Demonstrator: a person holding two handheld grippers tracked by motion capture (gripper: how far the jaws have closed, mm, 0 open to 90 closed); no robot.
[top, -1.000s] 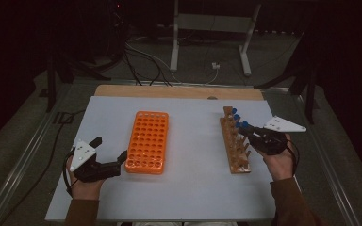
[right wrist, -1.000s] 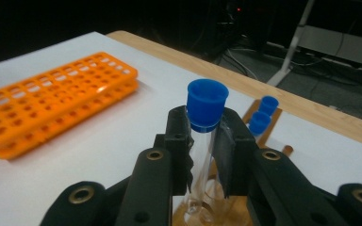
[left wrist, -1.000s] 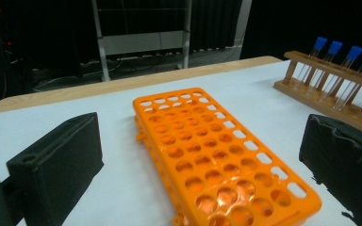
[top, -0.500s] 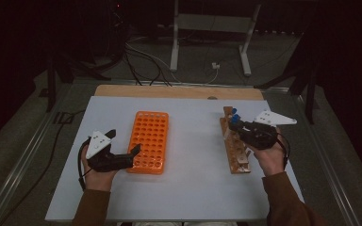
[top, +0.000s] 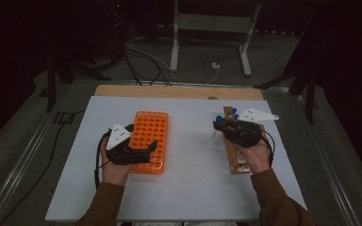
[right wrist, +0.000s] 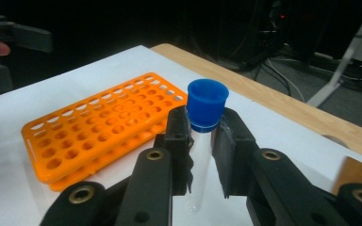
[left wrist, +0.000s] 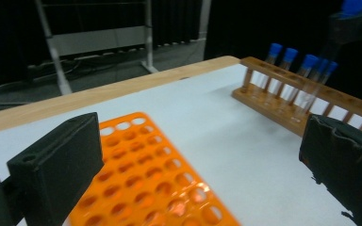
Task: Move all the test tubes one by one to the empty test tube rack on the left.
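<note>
From the high view, the left gripper [top: 143,149] rests over the near right part of the orange rack [top: 149,139], its fingers spread wide and holding nothing, probably to steady the rack for a tube to come in. The right gripper [top: 218,126] hangs above the far end of the wooden rack [top: 236,160], turned toward the orange one, with a blue-capped tube [top: 218,123] at its tip. Both racks sit on a white sheet over the bench [top: 179,91], whose bare wooden edge shows at the far side. Beyond lie a dark floor, loose cables and a metal stand.

In the left gripper view the two black fingers [left wrist: 59,165] stand well apart with the orange rack [left wrist: 151,179] between and below them, its holes empty. Across the bench the wooden rack [left wrist: 283,115] holds a row of blue-capped tubes, upright.

In the right gripper view the fingers [right wrist: 181,141] are clenched on the clear tube [right wrist: 201,146] just under its blue cap, holding it upright, clear of the bench, so it can drop straight into a hole. The orange rack [right wrist: 99,129] lies ahead of it, well apart.
</note>
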